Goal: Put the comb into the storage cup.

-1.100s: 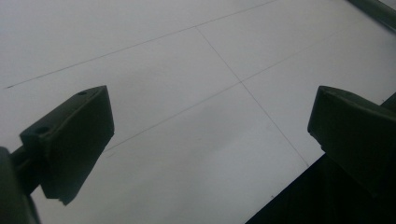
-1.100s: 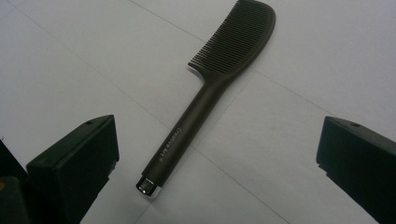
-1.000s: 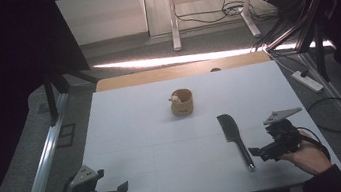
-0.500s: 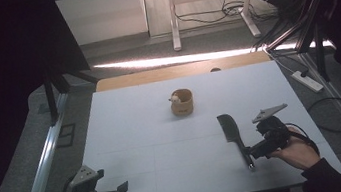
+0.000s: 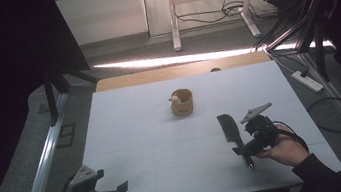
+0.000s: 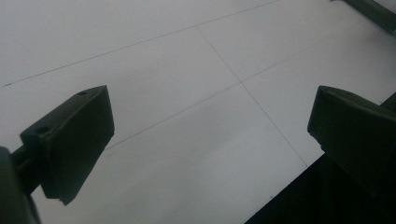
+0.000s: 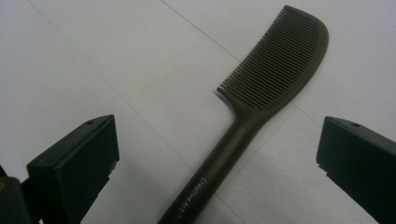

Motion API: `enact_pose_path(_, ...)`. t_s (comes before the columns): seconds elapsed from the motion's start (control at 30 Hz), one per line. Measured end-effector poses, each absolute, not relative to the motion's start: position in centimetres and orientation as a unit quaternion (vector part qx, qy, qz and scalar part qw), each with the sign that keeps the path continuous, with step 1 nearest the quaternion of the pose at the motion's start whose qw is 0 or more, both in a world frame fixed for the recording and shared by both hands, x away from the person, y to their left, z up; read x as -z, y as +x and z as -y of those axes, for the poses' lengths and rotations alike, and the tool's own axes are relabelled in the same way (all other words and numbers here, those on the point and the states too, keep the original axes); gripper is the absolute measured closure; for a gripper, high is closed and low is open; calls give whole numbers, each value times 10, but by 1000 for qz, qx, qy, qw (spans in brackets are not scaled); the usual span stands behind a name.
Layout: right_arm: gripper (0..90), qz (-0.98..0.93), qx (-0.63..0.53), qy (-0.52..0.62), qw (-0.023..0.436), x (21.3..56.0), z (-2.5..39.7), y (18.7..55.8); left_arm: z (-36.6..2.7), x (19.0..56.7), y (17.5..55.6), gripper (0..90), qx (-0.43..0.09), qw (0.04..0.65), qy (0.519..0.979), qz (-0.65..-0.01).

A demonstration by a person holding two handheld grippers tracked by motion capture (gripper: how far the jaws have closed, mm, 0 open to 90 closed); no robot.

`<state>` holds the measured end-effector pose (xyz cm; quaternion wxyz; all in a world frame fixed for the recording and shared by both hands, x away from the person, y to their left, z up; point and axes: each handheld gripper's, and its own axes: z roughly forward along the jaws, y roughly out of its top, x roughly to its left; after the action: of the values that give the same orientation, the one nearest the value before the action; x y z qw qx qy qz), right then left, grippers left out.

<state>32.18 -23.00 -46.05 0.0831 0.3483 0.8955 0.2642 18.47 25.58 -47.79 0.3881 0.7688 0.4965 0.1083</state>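
The comb (image 7: pixel 261 93) lies flat at right of centre in the high view, its handle running between my right gripper (image 7: pixel 217 158)'s wide-open jaws, so I should lower squarely and close across the handle, while my left gripper (image 6: pixel 210 140) gapes empty at lower left.

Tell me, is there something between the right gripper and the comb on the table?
Nothing visible is in the way. The right gripper is open, and the comb handle lies on the table between its jaws, untouched. The cup stands farther back.
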Motion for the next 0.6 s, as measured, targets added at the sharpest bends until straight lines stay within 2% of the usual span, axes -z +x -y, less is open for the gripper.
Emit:
enact_pose_path(0.13, 2, -903, -249, 340, 83, 463, 223, 323, -256, 478, 185, 13, -108, 389, 768, -497)
enact_pose_path(0.23, 74, -905, -246, 336, 87, 464, 221, 324, -256, 478, 185, 13, -107, 389, 768, -497)
enact_pose_path(0.6, 676, -906, -256, 331, 70, 457, 222, 331, -256, 478, 185, 13, -107, 390, 768, -496)
